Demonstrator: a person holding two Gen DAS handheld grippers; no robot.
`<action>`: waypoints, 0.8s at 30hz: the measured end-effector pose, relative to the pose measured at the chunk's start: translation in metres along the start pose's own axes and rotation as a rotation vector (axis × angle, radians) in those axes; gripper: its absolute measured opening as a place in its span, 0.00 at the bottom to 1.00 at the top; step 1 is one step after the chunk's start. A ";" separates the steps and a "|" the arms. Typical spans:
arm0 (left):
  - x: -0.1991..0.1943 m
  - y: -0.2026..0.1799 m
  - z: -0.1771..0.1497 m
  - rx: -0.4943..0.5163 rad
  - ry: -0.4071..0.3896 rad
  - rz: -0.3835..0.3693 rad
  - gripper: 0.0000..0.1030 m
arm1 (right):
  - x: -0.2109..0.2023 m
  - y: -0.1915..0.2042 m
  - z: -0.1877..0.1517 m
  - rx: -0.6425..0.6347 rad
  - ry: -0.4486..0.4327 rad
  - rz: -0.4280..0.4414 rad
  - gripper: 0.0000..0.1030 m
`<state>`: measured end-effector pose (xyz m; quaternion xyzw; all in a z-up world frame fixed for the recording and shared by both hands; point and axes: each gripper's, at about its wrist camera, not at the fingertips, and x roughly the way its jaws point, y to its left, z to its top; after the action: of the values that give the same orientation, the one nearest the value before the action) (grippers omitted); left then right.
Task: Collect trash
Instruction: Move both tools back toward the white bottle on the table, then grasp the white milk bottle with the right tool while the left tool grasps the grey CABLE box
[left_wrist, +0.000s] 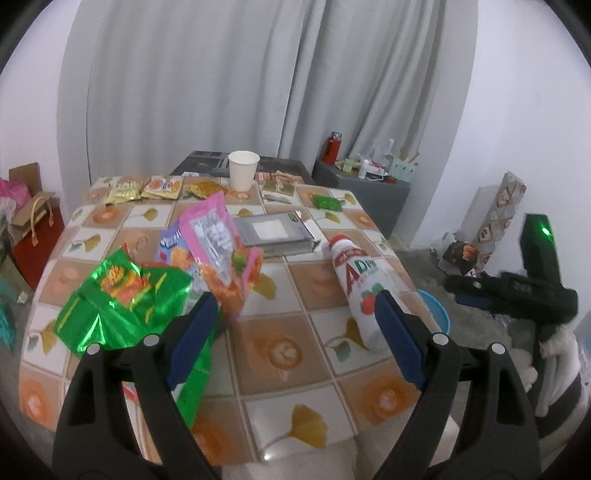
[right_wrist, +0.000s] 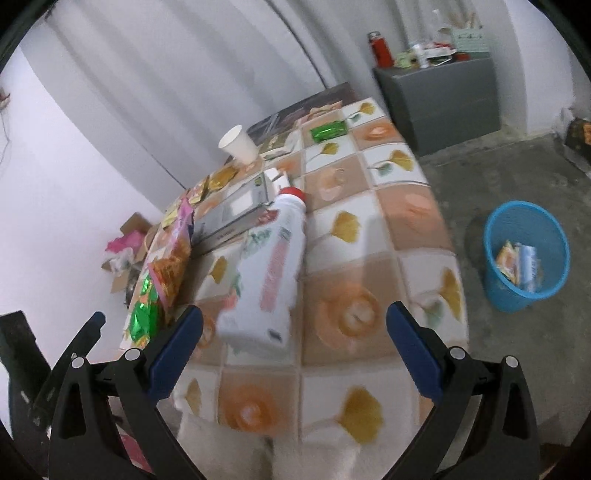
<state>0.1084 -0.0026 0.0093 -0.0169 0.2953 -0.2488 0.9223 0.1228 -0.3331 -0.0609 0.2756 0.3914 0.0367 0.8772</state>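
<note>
1. Grey curtains hang behind the tiled table where snack wrappers lie scattered.
2. Both my left gripper and right gripper are spread wide and empty.
3. To take the white bottle cleanly, I should straddle its body with the right gripper.
4. It lies on its side, red-capped, strawberry-labelled; the blue bin waits on the floor beside the table.

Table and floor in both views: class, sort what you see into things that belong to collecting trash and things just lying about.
Belongs to the job:
- green wrapper
- pink snack bag
- white bottle lying on its side
- blue bin, already holding wrappers
- both hand-held grippers, open: left, right

Probably just lying about:
- paper cup
- grey box
- red flask
- grey cabinet
</note>
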 end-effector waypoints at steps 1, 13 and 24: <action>0.003 0.002 0.002 -0.001 0.001 0.001 0.80 | 0.008 0.002 0.006 -0.002 0.008 0.006 0.94; 0.042 0.012 0.036 -0.007 0.070 -0.029 0.80 | 0.122 0.004 0.041 0.035 0.231 0.024 0.84; 0.155 0.004 0.132 0.028 0.245 -0.119 0.80 | 0.112 -0.007 0.037 0.006 0.212 0.071 0.63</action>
<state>0.2919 -0.0866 0.0340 0.0090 0.4007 -0.3073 0.8631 0.2253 -0.3242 -0.1194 0.2866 0.4723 0.0953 0.8281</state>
